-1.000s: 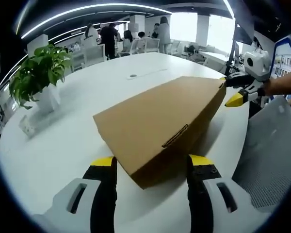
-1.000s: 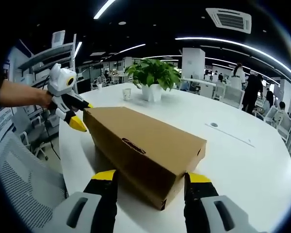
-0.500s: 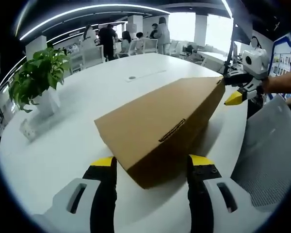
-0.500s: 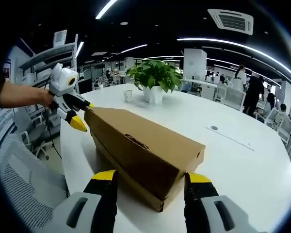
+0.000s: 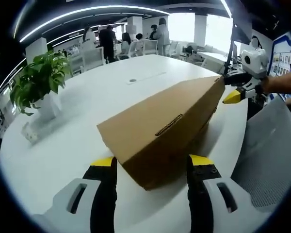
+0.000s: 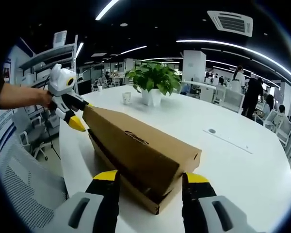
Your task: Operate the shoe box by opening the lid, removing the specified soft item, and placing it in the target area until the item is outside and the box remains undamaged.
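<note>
A brown cardboard shoe box (image 5: 160,128) lies on the white table (image 5: 72,145). Its near end sits between the wide-apart jaws of my left gripper (image 5: 152,162), which is open. At the box's far end my right gripper (image 5: 229,89) is held by a hand, its jaws spread at the corner. In the right gripper view the box (image 6: 136,145) has its lid tilted up, and a dark gap shows above the base (image 6: 131,191). The open right gripper (image 6: 150,177) straddles that end. The left gripper (image 6: 83,115) stands at the far corner. The inside of the box is hidden.
A potted plant (image 5: 36,82) and a small cup (image 5: 29,132) stand on the table; the plant (image 6: 153,77) and cup (image 6: 126,97) also appear beyond the box. A grey mesh chair (image 5: 271,155) stands at the table's edge. People and desks are far behind.
The lid has risen along one long side, so a gap now shows between it and the base. Both grippers stay at the box's ends.
</note>
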Demonstrator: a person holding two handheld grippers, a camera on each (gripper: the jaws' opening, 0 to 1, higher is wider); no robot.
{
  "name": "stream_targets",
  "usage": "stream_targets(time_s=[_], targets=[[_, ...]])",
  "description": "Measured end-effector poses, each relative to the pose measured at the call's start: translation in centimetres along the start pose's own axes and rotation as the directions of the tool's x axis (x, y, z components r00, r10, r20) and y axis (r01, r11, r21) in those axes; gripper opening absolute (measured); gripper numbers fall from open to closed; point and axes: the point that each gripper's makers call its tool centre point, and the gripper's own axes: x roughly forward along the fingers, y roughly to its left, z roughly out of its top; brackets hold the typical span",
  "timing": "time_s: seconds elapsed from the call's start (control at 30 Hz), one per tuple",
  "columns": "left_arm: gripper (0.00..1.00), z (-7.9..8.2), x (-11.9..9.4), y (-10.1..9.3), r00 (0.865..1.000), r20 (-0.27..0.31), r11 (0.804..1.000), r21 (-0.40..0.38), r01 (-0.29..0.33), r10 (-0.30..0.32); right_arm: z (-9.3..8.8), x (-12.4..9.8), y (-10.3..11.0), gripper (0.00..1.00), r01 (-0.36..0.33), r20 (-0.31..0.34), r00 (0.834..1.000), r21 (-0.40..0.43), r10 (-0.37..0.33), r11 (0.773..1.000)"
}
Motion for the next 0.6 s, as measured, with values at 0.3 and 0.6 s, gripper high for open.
stream_targets(time_s=[0.3,0.6], targets=[[0.57,0.8,-0.4,0.3,1.0,0.017,1.0,0.002,-0.008,0.008,0.9,-0.2,-0.4,0.45,0.012,0.019,1.0,-0.004,-0.012,1.0],[0.55,1.6,-0.7,0.6,0.999,0.042,1.0,0.003,-0.022,0.022,1.7,-0.3,-0.8,0.44,0.018,0.036,0.999,-0.011,-0.018,1.0]])
